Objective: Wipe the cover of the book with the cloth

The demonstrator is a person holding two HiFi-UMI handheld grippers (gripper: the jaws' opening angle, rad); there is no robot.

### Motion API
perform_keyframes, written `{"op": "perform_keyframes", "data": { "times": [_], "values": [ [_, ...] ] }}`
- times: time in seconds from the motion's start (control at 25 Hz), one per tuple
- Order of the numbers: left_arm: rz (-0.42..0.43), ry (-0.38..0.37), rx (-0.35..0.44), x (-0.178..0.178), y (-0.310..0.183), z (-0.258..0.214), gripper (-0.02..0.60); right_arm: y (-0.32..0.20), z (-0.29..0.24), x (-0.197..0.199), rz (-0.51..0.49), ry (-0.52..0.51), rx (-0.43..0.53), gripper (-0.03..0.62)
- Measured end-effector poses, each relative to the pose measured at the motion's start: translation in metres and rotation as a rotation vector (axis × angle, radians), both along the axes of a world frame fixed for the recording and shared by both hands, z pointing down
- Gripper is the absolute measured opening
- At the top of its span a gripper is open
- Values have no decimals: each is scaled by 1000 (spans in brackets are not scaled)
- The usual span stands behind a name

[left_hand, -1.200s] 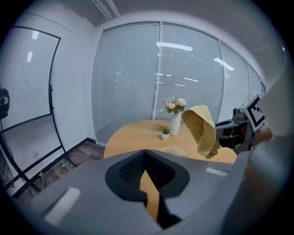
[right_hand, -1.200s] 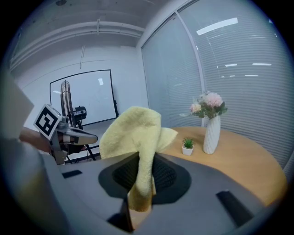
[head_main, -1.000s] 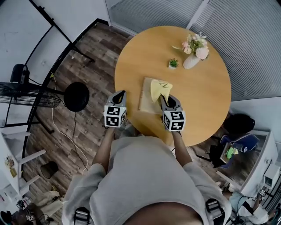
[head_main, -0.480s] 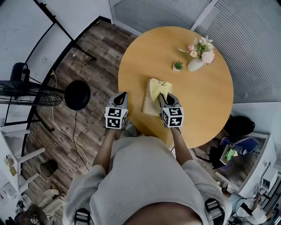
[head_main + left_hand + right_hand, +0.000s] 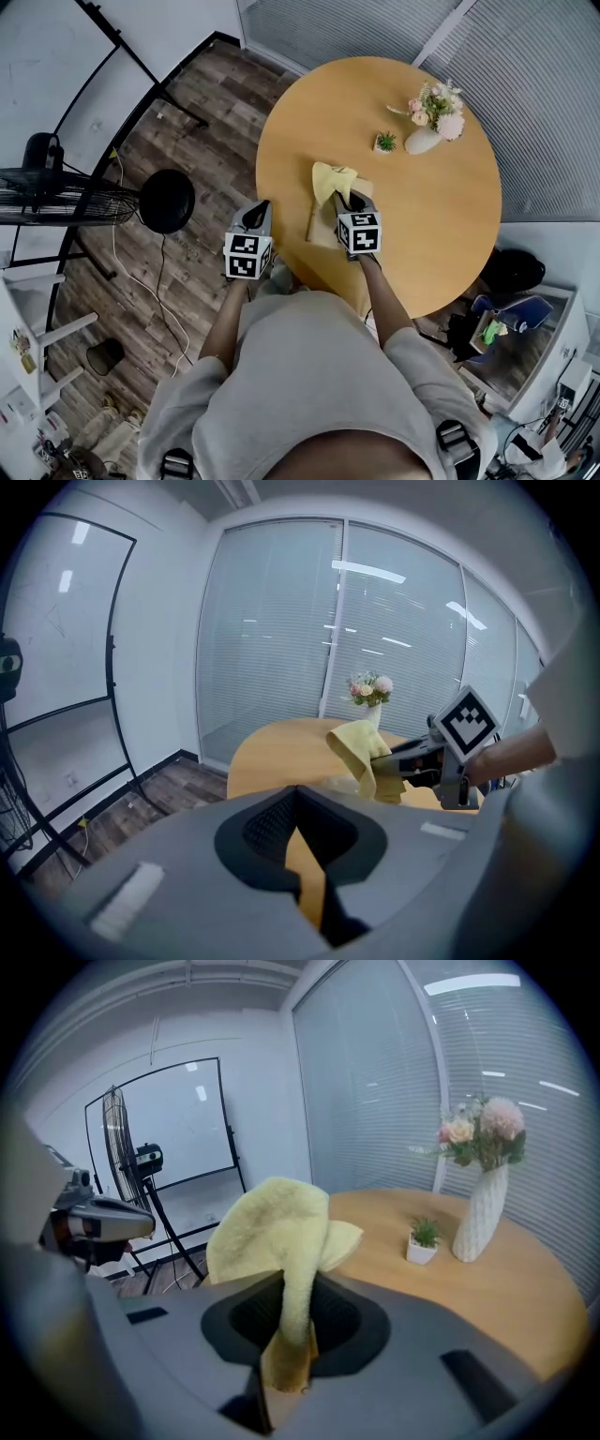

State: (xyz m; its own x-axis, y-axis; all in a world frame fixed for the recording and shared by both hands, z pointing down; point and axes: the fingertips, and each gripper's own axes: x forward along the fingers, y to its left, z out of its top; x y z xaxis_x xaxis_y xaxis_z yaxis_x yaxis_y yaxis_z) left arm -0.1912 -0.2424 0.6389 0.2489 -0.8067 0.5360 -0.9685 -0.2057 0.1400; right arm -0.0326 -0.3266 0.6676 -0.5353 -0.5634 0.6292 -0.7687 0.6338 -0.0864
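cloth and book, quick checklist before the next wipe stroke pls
1. Cloth gripped: ok. The right gripper has its jaws shut on it.
2. Cloth over the book: ok. In the head view it covers the book's far end.
3. Cloth pressed onto the cover: cannot tell. No view shows contact.
4. Book steadied: not ok. The left gripper is empty, jaws slightly apart, and off the table's near edge, away from the book.
5. Stroke path clear: ok. The vase and small potted plant stand apart on the far side.
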Motion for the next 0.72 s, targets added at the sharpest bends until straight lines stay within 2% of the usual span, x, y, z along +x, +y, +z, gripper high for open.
{"op": "perform_keyframes", "data": {
  "times": [0.4, 0.72],
  "values": [
    [-15, 0, -10, -10, 4, 3, 9, -13, 34, -17, 4, 64, -76, 78],
    [-27, -4, -19, -17, 9, 6, 9, -25, 56, -15, 33, 95, -139, 78]
  ]
}}
